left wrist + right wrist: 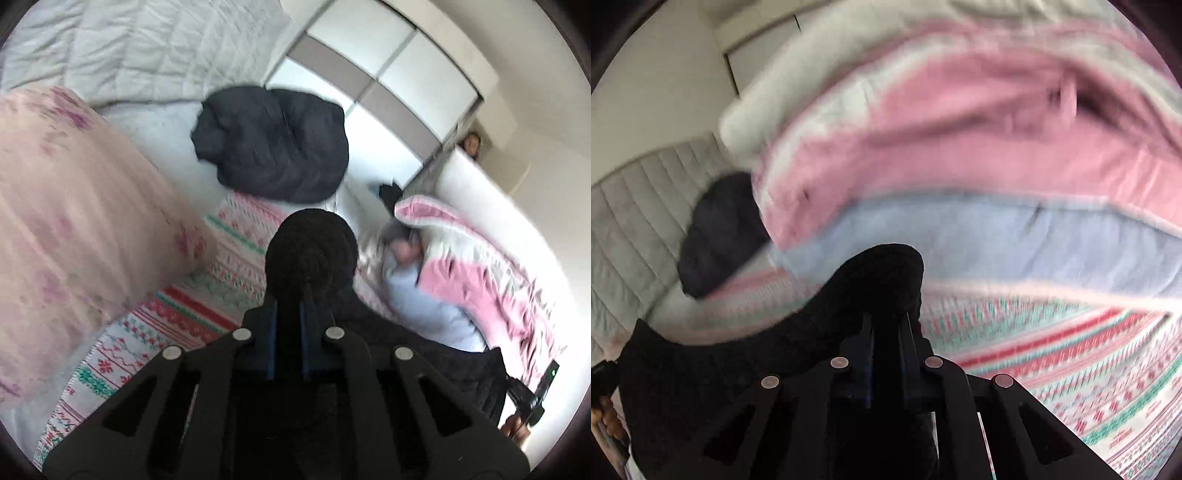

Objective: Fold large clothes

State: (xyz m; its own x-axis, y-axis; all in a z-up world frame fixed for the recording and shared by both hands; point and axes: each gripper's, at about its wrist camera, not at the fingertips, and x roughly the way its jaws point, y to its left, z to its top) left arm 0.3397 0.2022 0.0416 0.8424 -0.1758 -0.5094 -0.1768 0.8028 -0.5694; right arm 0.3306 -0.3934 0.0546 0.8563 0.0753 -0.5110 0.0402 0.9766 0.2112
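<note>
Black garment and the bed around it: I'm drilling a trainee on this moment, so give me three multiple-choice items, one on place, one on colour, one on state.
1. Where does the dark bundle lie?
A. on the bed, beyond the patterned blanket
B. on the floor
C. inside the wardrobe

2. What colour is the garment in the left gripper?
A. pink
B. black
C. green

3. How is the right gripper?
A. wide open
B. shut on nothing
C. shut on black cloth

Answers: 1 A, it rests past the striped blanket; 2 B, black fabric bulges over the fingers; 3 C, cloth drapes from its closed fingers.
</note>
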